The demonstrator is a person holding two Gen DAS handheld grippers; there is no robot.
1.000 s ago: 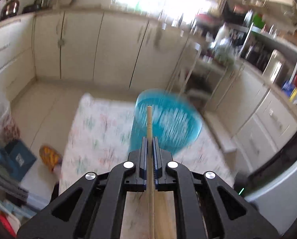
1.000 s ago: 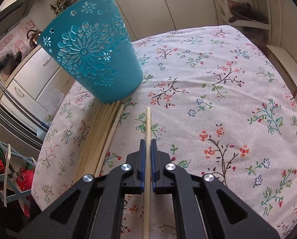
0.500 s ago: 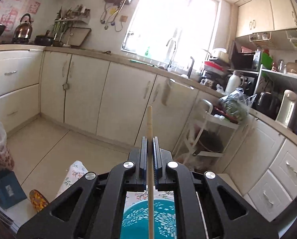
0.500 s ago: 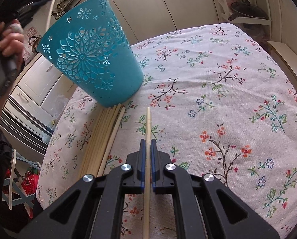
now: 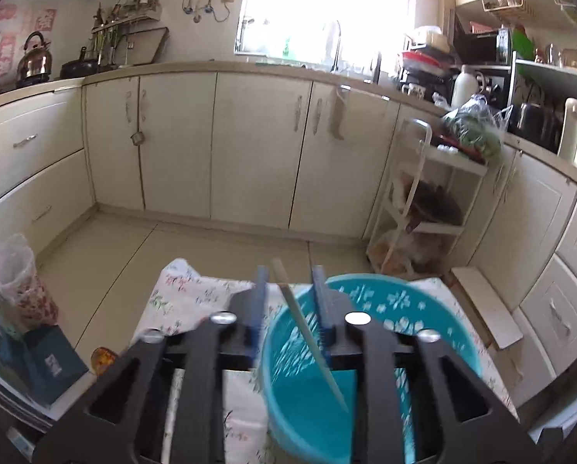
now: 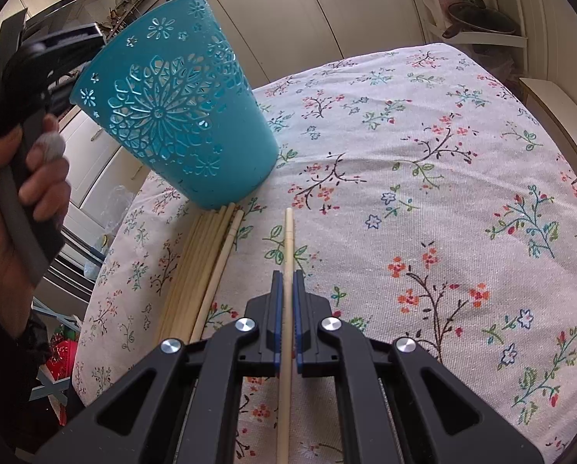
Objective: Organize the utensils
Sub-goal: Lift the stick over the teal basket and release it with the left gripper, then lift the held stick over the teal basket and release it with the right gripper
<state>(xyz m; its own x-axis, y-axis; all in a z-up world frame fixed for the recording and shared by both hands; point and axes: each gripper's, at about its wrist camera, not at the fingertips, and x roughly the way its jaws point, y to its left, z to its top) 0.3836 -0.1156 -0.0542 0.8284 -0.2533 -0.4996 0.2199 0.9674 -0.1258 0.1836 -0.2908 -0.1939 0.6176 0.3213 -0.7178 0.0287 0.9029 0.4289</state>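
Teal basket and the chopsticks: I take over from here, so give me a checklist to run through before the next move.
1. Left gripper has let go: ok; its jaws have just been opening and the released chopstick slants loose between them.
2. Released chopstick heads into the teal basket: ok, its lower end is inside the rim.
3. Right gripper grips its chopstick: ok, pads pressed on it.
4. Basket stands upright and steady: cannot tell.
5. Loose chopsticks remain on the tablecloth beside the basket: ok, a bundle lies there.
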